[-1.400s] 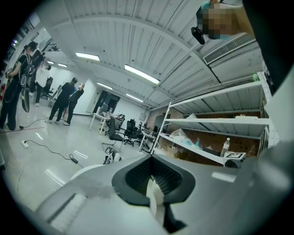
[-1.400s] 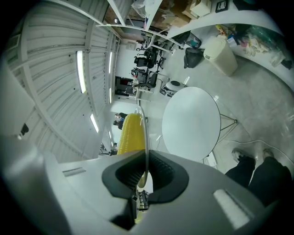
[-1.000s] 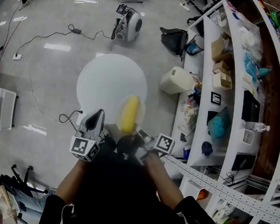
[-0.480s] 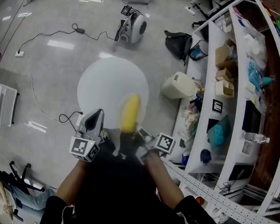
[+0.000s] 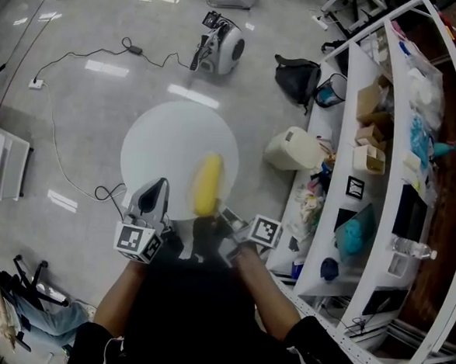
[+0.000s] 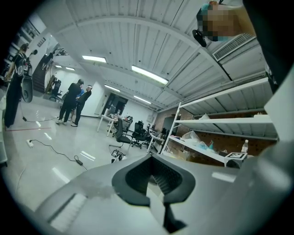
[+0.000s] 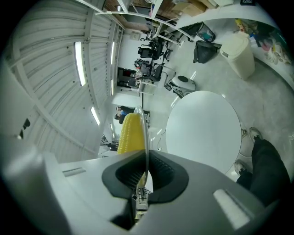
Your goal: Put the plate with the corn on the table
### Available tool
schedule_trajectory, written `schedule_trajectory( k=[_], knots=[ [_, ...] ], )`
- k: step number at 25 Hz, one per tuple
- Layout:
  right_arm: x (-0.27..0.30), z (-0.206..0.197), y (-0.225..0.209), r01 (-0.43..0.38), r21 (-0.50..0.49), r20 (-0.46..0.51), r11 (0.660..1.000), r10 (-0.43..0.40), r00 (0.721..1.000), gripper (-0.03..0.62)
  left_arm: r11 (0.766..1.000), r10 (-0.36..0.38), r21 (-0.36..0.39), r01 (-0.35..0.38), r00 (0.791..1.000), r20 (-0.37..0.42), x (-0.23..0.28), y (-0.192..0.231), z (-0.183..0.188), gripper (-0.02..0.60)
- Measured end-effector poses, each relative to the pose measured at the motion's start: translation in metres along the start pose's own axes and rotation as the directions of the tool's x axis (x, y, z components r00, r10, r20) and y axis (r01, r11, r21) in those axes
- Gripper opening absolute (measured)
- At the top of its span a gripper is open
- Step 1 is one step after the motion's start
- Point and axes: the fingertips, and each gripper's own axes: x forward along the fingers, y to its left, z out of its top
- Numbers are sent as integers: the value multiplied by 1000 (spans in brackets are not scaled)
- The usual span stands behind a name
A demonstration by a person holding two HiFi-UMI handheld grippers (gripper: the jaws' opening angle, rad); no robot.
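Right gripper [image 7: 145,175]: jaws clamped on the rim of a thin clear plate [image 7: 145,137], which its own view shows edge-on, running straight up out of the jaws.
Corn [image 5: 207,184]: one yellow cob lying on the plate, long axis pointing away from the person; in the right gripper view it sits against the plate's left face.
Where the plate is: held in the air in front of the person. In the head view it hangs over the near right edge of the round white table [image 5: 159,137], and it is not resting on the tabletop.
Left gripper [image 5: 161,185]: jaws closed together with nothing between them. It is held just left of the plate, apart from it, and tipped upward, so its own view takes in the ceiling and the far room.
Table top: bare and white, with the grey floor all round it.
Floor: a white bin [image 5: 292,149] stands right of the table, a black bag [image 5: 296,75] lies beyond the bin, and a white and black machine [image 5: 222,45] sits past the table's far side. A black cable [image 5: 73,56] trails across the left.
Right side: white shelves [image 5: 385,157] with boxes and small items.
Far room: people [image 6: 73,102] standing, seen in the left gripper view.
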Motion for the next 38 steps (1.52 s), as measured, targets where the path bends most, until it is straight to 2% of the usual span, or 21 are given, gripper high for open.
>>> schedule_trajectory(
  k=[3, 6, 11, 15, 18, 22, 26, 30, 38],
  knots=[
    [6, 11, -5, -9, 1, -17, 1000, 9, 1000, 25, 1000, 14, 3, -14, 1000, -3, 11, 1, -2, 2],
    [7, 22, -25, 35, -4, -30, 999, -35, 999, 25, 1000, 30, 2, -30, 1000, -6, 21, 2, -7, 2],
    [21, 32, -31, -14, -26, -71, 1000, 12, 997, 25, 998, 55, -10, -55, 998, -20, 34, 10, -19, 2],
    [29, 41, -39, -16, -61, -102, 998, 10, 995, 25, 996, 83, -40, -83, 996, -18, 42, 16, -26, 2],
    [25, 44, -61, 50, -54, -120, 997, -56, 991, 25, 996, 88, -11, -88, 996, -35, 45, 18, -40, 2],
    [37, 50, -70, 25, -50, -140, 998, -32, 990, 25, 995, 103, -8, -103, 994, -44, 52, 28, -55, 2],
    [53, 58, -70, -95, -100, -160, 990, 79, 984, 25, 992, 119, -25, -120, 992, -53, 61, 36, -69, 2],
    [63, 63, -89, -71, -74, -162, 995, 59, 985, 25, 993, 115, -13, -116, 992, -58, 73, 44, -85, 2],
    [83, 74, -125, -73, -84, -174, 994, 57, 983, 25, 993, 117, -20, -119, 991, -70, 92, 56, -110, 2]
  ],
)
